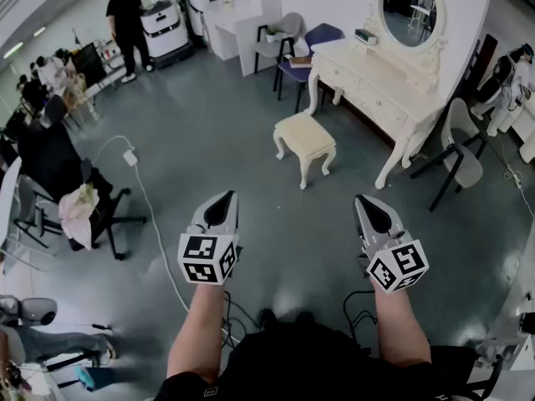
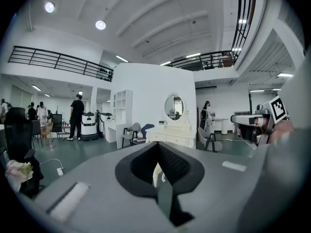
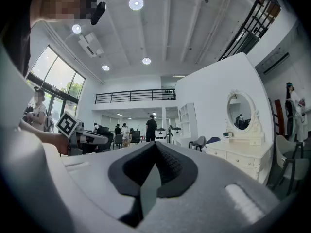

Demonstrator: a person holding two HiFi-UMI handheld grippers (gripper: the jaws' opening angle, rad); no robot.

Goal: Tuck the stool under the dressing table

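Head view first: both grippers are held out side by side over the grey floor [image 1: 209, 132], well short of the stool. Left gripper [image 1: 221, 203]: jaws pressed together, nothing between them. Right gripper [image 1: 374, 207]: same story, closed and empty, and each gripper's own view confirms it.

The stool [image 1: 305, 139] is cream with a padded top and curved legs. It stands upright on open floor just in front of the dressing table [image 1: 378, 90], apart from it and not under it.

The dressing table sits against the white wall along the floor's far right edge, with its oval mirror [image 1: 411, 7] above. 1 grey chair [image 1: 462, 144] stands at the table's near end, and a blue-seated chair [image 1: 321, 34] at its far end.

Over on the left, a white cable [image 1: 150, 215] trails across the floor beside a black office chair [image 1: 58, 170] draped with cloth. Far back, a person in black [image 1: 127, 15] stands by white machines [image 1: 159, 27].
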